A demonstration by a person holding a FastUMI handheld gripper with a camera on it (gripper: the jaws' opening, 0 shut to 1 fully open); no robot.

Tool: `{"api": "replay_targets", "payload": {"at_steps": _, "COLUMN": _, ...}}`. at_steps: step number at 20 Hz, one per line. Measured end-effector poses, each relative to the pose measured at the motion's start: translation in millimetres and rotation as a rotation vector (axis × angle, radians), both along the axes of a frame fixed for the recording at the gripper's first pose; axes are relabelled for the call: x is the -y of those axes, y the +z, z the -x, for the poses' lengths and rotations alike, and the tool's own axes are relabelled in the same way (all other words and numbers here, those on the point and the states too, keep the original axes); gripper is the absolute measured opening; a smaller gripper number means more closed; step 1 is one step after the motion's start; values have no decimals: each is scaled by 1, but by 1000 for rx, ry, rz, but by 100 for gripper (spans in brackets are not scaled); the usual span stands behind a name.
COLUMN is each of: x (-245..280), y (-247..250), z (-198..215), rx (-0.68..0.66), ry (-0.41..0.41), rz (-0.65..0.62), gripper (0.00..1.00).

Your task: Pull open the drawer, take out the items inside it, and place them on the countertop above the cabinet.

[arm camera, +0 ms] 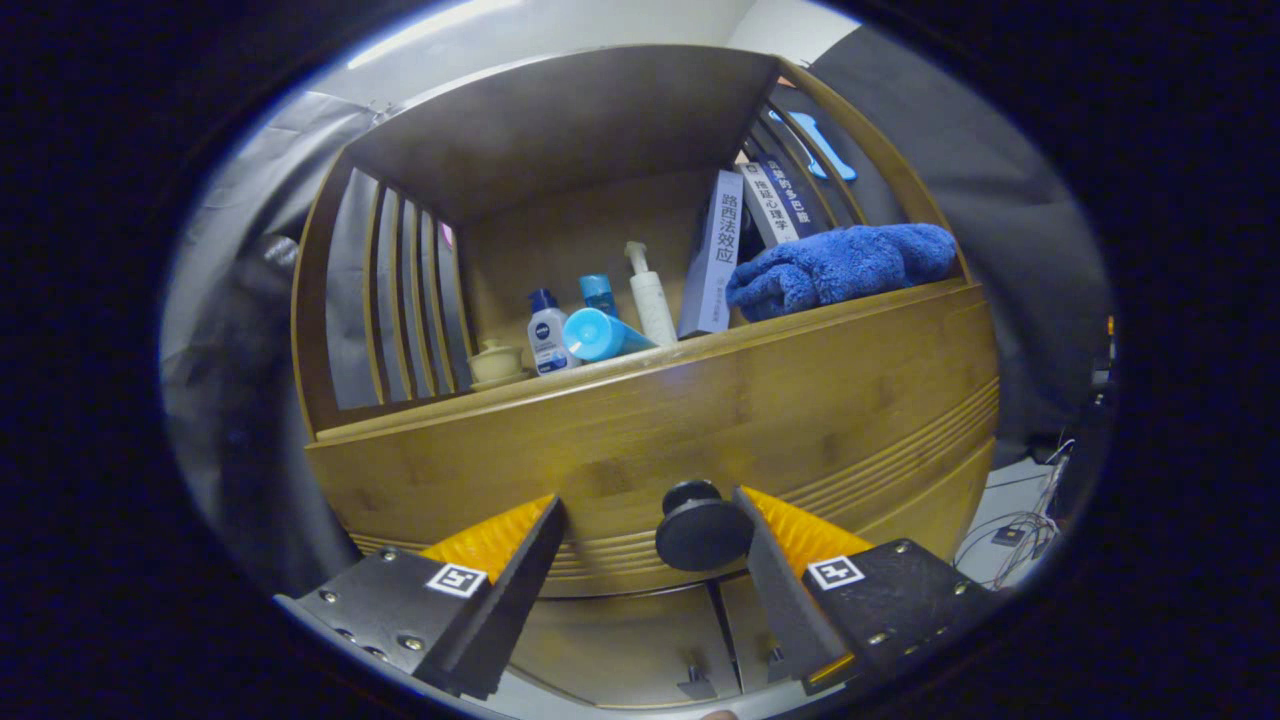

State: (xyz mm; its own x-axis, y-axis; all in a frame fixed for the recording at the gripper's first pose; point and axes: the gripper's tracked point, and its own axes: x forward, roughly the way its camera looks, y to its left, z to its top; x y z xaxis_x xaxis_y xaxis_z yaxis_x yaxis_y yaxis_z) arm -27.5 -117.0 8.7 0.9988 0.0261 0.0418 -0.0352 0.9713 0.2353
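A wooden cabinet has a wide drawer front (700, 420) that looks closed. Its round dark knob (702, 530) sits between my fingers, close against the right one. My gripper (650, 530) is open, the fingers spread wide on either side of the knob and neither pressing on it. What lies inside the drawer is hidden. The countertop ledge (640, 365) runs just above the drawer front, beyond the fingers.
On the countertop stand a small lidded cup (495, 362), a white-and-blue bottle (546, 335), a lying blue tube (600, 336), a white pump bottle (650, 300), books (715, 255) and a blue towel (840, 265). Slatted side walls flank the shelf. Cables (1015, 530) lie on the floor to the right.
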Motion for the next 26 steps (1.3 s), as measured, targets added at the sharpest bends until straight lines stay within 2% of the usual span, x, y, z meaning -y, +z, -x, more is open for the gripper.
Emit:
{"api": "replay_targets", "payload": {"at_steps": 6, "x": 1, "y": -1, "z": -1, "rx": 37, "ry": -7, "rz": 13, "gripper": 100}}
{"api": "replay_targets", "payload": {"at_steps": 11, "x": 15, "y": -41, "z": 10, "rx": -129, "ry": -40, "rz": 60, "gripper": 100}}
{"api": "replay_targets", "payload": {"at_steps": 14, "x": 23, "y": -36, "z": 36, "rx": -149, "ry": -59, "rz": -6, "gripper": 100}}
{"api": "replay_targets", "payload": {"at_steps": 16, "x": 27, "y": -36, "z": 55, "rx": -172, "ry": -72, "rz": -6, "gripper": 100}}
{"api": "replay_targets", "payload": {"at_steps": 20, "x": 17, "y": -21, "z": 95, "rx": -241, "ry": -21, "rz": -8, "gripper": 100}}
{"api": "replay_targets", "payload": {"at_steps": 26, "x": 0, "y": 47, "z": 156, "rx": -177, "ry": 60, "rz": 33, "gripper": 100}}
